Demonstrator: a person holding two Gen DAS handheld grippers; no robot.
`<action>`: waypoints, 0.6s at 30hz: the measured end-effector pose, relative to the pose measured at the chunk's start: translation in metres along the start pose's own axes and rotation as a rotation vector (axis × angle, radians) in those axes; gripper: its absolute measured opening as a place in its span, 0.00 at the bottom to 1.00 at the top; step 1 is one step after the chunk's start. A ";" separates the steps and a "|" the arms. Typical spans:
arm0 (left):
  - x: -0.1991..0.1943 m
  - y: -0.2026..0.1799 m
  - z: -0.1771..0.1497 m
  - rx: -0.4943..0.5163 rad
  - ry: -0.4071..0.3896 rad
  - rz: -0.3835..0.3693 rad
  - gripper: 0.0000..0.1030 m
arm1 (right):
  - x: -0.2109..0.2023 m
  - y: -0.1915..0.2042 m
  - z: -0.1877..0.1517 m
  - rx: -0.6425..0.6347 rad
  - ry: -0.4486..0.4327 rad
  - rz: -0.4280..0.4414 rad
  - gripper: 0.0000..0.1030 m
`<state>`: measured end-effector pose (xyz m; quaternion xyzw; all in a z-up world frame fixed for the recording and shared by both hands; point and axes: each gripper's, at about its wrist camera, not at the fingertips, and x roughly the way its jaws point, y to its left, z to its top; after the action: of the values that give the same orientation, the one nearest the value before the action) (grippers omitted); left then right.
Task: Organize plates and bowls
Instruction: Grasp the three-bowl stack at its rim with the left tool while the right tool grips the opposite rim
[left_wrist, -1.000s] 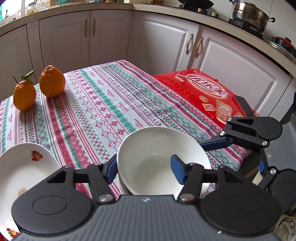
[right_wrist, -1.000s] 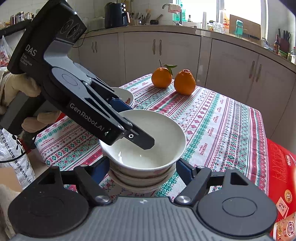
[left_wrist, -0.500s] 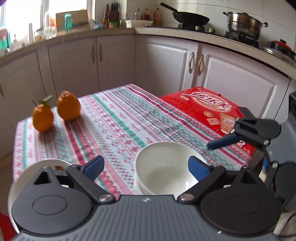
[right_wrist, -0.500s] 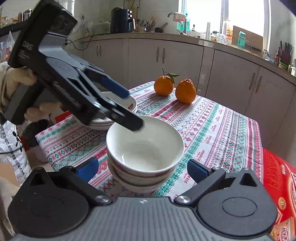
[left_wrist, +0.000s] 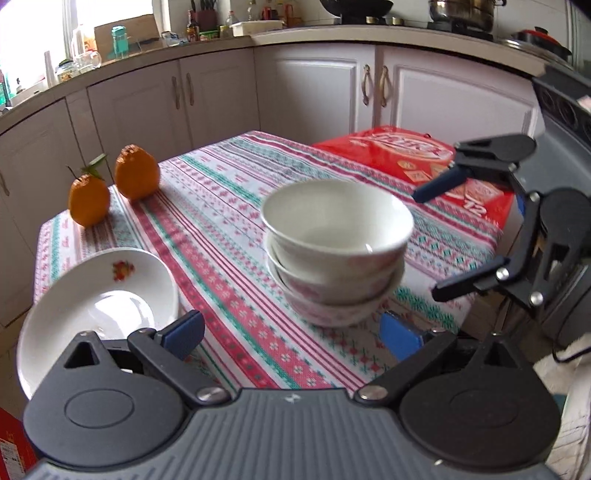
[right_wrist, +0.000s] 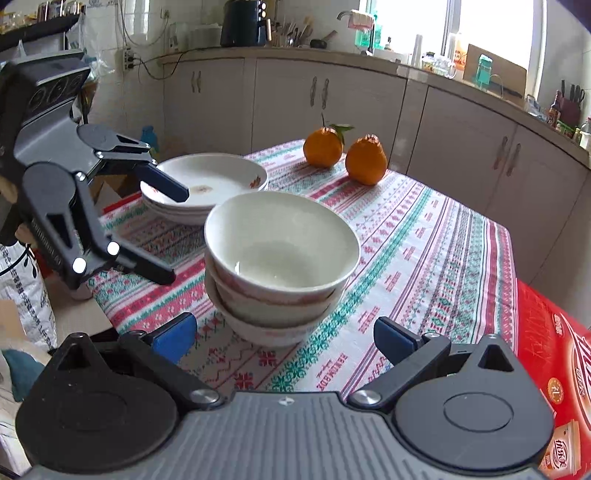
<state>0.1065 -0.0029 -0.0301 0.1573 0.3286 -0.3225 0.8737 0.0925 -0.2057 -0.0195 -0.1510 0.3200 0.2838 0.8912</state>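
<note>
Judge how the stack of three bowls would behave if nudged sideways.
The stack of bowls sits slightly askew, so the top one would probably slide or rock. Glazed surfaces look slippery. On the tablecloth, it may drag and bunch the fabric rather than glide.

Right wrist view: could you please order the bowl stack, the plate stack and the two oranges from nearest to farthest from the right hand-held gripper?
1. Bowl stack, just ahead of the right hand-held gripper, centre.
2. Plate stack, farther back on the left.
3. Two oranges, at the table's far edge; their own order is too close to call.
</note>
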 end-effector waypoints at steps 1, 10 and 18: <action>0.003 -0.002 -0.002 0.004 0.003 -0.003 0.98 | 0.003 0.000 -0.001 -0.004 0.009 -0.001 1.00; 0.031 -0.006 -0.007 0.061 0.028 -0.045 0.98 | 0.028 -0.007 -0.002 -0.038 0.086 0.017 1.00; 0.047 0.004 0.001 0.107 0.054 -0.103 0.97 | 0.050 -0.010 0.007 -0.154 0.150 0.079 1.00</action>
<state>0.1371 -0.0219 -0.0609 0.1954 0.3419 -0.3796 0.8371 0.1336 -0.1901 -0.0462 -0.2271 0.3689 0.3306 0.8385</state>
